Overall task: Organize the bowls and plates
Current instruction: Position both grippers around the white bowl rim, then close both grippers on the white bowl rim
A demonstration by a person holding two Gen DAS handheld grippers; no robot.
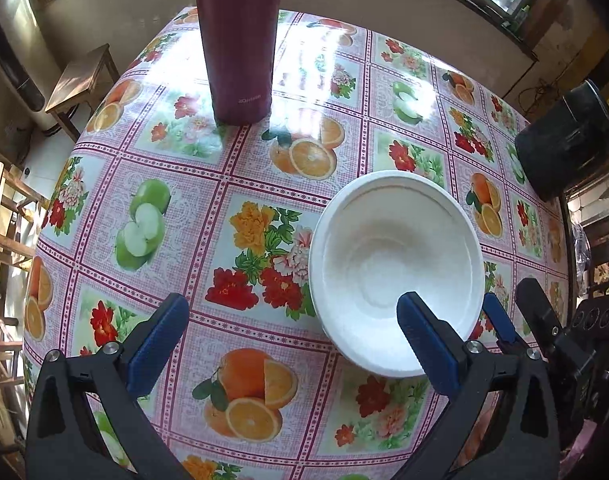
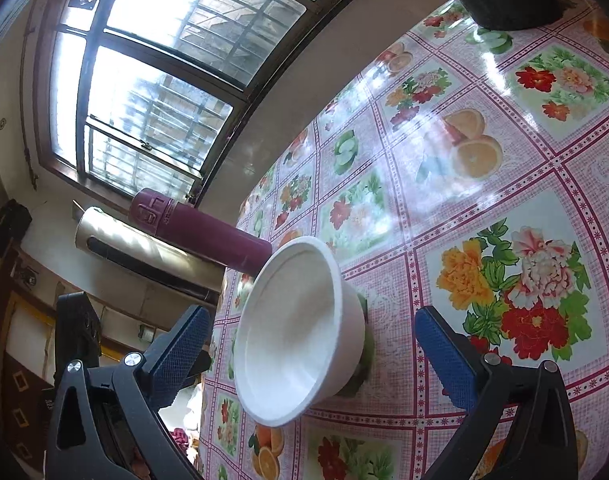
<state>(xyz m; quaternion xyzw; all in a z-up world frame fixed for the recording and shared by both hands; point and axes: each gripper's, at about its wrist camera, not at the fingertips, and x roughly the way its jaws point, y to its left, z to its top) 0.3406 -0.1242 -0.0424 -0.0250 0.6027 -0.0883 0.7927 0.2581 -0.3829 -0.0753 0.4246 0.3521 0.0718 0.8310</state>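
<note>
A white foam bowl (image 1: 388, 256) stands upright on the fruit-print tablecloth (image 1: 224, 208), right of centre. My left gripper (image 1: 294, 340) is open above the cloth; its right finger (image 1: 428, 336) overlaps the bowl's near rim, while its left finger hangs over bare cloth. In the right wrist view, which is rolled, the bowl (image 2: 300, 332) sits in the wide gap of my open right gripper (image 2: 312, 356), and neither blue pad touches it. The right gripper (image 1: 516, 316) also shows just past the bowl's right edge in the left wrist view.
A tall maroon flask (image 1: 238, 40) stands at the far side of the table. A black cylindrical container (image 1: 564, 140) sits at the right edge. A wooden stool (image 1: 80, 80) and wooden chairs (image 1: 4, 220) stand beyond the table's left side.
</note>
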